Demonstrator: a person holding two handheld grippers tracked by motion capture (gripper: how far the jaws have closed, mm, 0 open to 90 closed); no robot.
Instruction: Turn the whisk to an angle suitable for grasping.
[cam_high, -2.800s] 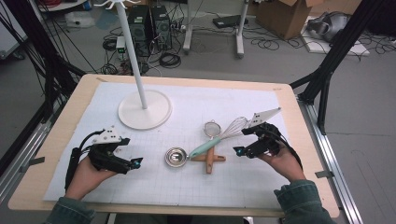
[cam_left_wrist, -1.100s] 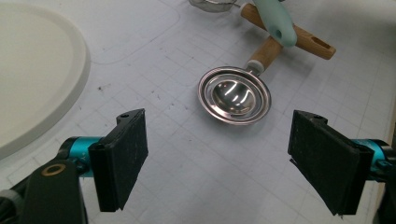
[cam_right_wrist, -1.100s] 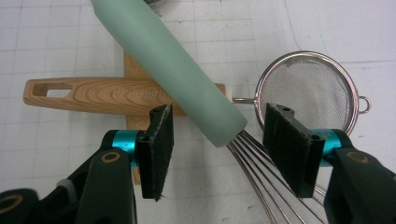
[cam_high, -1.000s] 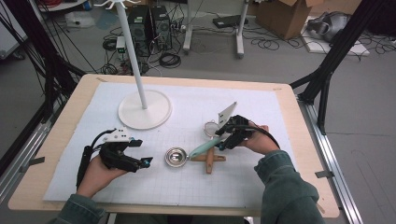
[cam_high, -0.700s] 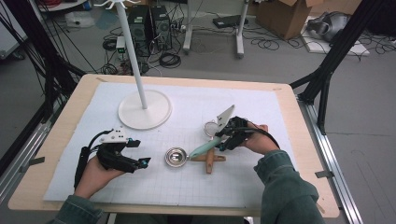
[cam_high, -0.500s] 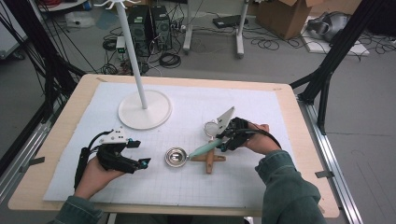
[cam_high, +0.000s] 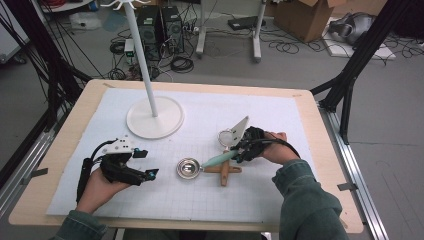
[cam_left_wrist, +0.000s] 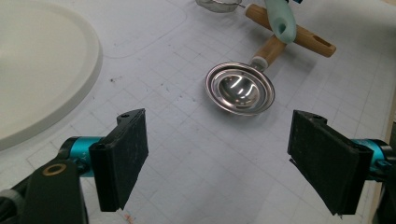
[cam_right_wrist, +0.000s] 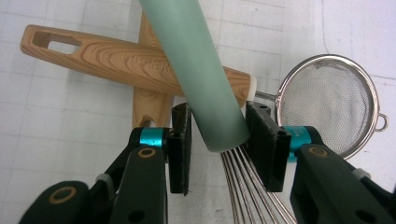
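Right tongs (cam_right_wrist: 217, 140) clamped on the whisk (cam_right_wrist: 201, 74): smooth mint-green cylindrical handle, steel wires fanning toward the camera. Beneath it lie two crossed woodgrain handles (cam_right_wrist: 116, 58); the round fine-mesh strainer (cam_right_wrist: 327, 105) sits just beside. Left tongs (cam_left_wrist: 224, 172) held wide apart, low over the gridded white mat (cam_high: 280, 195), facing the polished steel measuring cup (cam_left_wrist: 240, 88). Bare mat between them. Since 0.5 s ago the whisk end has lowered slightly; left hand (cam_high: 97, 185) unchanged on the counter (cam_high: 45, 190).
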